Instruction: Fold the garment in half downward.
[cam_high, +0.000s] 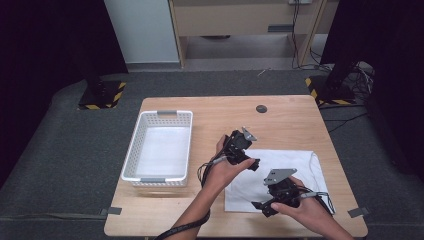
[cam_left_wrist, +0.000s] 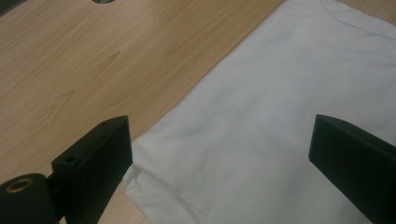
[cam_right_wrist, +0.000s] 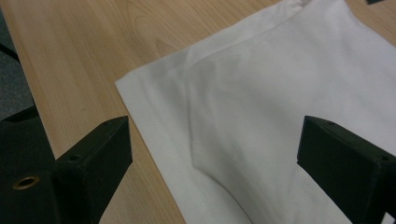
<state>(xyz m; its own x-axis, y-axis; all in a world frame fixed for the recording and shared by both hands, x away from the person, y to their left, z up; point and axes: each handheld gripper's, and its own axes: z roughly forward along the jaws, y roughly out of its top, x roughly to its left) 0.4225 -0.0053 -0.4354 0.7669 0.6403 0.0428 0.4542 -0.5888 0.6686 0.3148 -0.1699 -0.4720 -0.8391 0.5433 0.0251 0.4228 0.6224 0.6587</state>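
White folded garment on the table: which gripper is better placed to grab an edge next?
Right, probably. The right gripper hangs open over the garment's near corner; the left gripper is also open at its far edge.

Bare wooden table (cam_high: 290, 120) lies open beyond the folded white cloth (cam_high: 295, 167), with only a small dark disc (cam_high: 261, 108) near the far edge. A white basket (cam_high: 131, 150) walls off the left side.

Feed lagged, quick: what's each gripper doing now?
Left gripper: open, empty, over the white cloth.
Right gripper: open, empty, over it too.
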